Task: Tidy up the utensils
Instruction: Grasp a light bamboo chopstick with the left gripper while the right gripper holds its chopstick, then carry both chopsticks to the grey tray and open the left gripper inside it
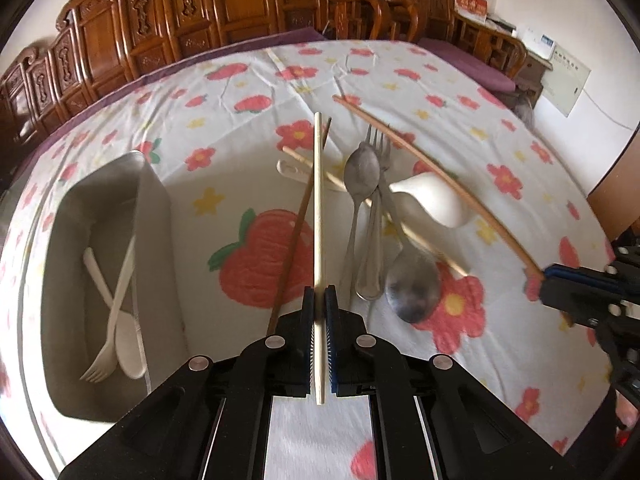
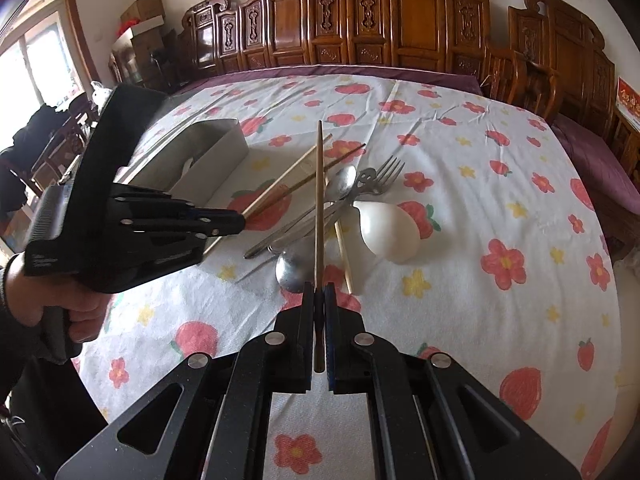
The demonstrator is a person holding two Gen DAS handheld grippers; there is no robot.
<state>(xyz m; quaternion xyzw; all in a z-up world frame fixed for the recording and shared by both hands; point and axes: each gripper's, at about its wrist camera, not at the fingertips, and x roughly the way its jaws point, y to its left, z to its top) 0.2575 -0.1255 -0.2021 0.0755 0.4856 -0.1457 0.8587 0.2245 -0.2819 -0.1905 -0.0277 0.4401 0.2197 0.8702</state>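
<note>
My left gripper (image 1: 319, 292) is shut on a pale wooden chopstick (image 1: 318, 200), which points away over the table. A dark brown chopstick (image 1: 298, 224) slants just left of it. I cannot tell whether it is held as well. In the right wrist view the left gripper (image 2: 242, 220) is at the left. My right gripper (image 2: 319, 290) is shut on a reddish-brown chopstick (image 2: 319, 200), also seen from the left wrist (image 1: 538, 282). Between them lies a pile of metal spoons (image 1: 412, 288), a fork (image 1: 380, 144), a white soup spoon (image 1: 436, 200) and another pale chopstick (image 1: 296, 156).
A grey tray (image 1: 156, 200) sits at the left and holds a white plastic fork and spoons (image 1: 116, 312). The floral tablecloth (image 2: 500, 184) covers a round table. Carved wooden chairs (image 2: 400, 20) ring the far edge. A person's hand (image 2: 76, 312) holds the left gripper.
</note>
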